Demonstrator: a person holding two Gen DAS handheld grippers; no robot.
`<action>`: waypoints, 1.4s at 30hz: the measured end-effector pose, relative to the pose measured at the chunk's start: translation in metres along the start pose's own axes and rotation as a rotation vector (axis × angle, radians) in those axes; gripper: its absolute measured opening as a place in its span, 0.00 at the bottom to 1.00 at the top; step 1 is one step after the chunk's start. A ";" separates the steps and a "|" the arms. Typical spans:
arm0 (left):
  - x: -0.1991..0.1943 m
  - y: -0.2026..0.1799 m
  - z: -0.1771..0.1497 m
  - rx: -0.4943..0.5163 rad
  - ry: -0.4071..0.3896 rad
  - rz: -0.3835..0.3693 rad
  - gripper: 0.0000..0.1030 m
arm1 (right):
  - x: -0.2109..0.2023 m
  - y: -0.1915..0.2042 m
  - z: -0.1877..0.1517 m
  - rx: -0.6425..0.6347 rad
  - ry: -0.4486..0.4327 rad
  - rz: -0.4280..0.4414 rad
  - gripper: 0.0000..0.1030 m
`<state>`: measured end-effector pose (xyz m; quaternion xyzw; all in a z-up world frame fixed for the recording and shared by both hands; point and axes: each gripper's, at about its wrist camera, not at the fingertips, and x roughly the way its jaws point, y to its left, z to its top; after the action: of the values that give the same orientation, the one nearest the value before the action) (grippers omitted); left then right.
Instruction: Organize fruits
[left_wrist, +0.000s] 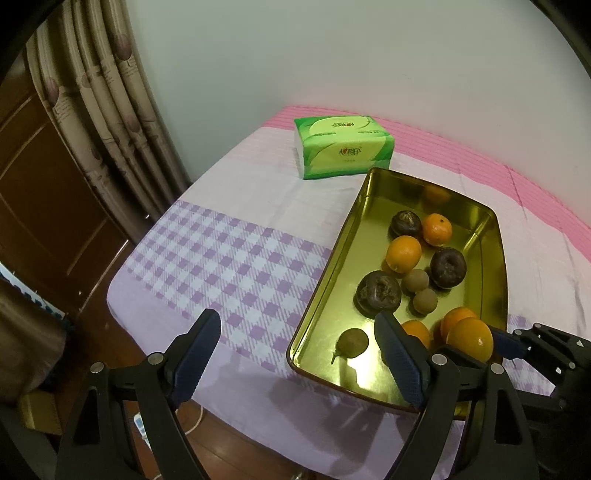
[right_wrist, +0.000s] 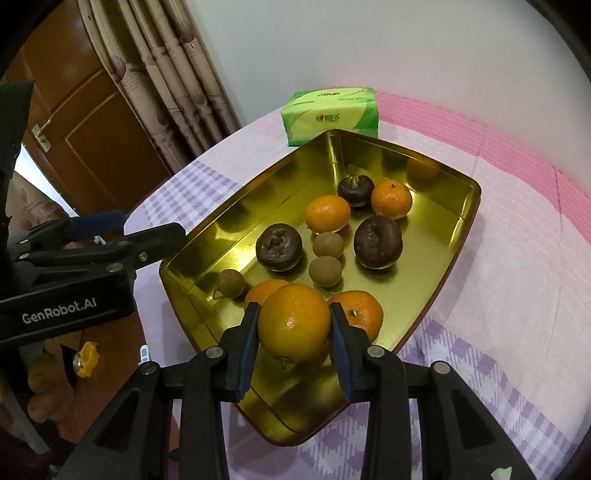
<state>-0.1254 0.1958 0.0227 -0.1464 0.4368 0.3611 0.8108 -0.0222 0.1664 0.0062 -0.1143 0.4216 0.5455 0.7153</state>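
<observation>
**Orange in the jaws, hanging over a crowded tray**

From the left wrist view: the left gripper (left_wrist: 295, 354) stands wide open with nothing between its fingers, one finger over the checked cloth (left_wrist: 221, 266), the other over the near end of the gold tray (left_wrist: 325, 280). A small brown fruit (left_wrist: 354, 343) lies just beside that finger, so a careless sweep could knock it or tip the tray's edge. At the right of this view the held orange (left_wrist: 474, 339) shows, with the right gripper's black frame behind it.

Now the right wrist view: the right gripper (right_wrist: 293, 328) is closed snugly on the orange (right_wrist: 293, 321), pads pressing both flanks, and it hangs over the tray's near end, apparently clear of the floor. Two more oranges (right_wrist: 360, 314) sit directly behind, touching or nearly so. The risk, I'd say: round, smooth peel can squirt from the pads, and a drop here would set its neighbours and the dark fruits (right_wrist: 279, 248) rolling. The tissue pack (right_wrist: 330, 112) waits beyond.
</observation>
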 end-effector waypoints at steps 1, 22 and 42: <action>0.000 0.000 0.000 -0.001 -0.001 0.002 0.83 | 0.001 -0.001 0.000 0.002 0.001 -0.001 0.33; -0.015 0.002 0.003 0.000 -0.090 -0.018 0.90 | -0.027 -0.002 0.006 0.009 -0.135 -0.082 0.36; -0.098 0.013 0.008 -0.053 -0.348 -0.077 0.98 | -0.144 0.048 -0.016 -0.063 -0.610 -0.487 0.99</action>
<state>-0.1649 0.1644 0.1078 -0.1195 0.2746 0.3611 0.8831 -0.0792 0.0762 0.1160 -0.0653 0.1332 0.3815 0.9124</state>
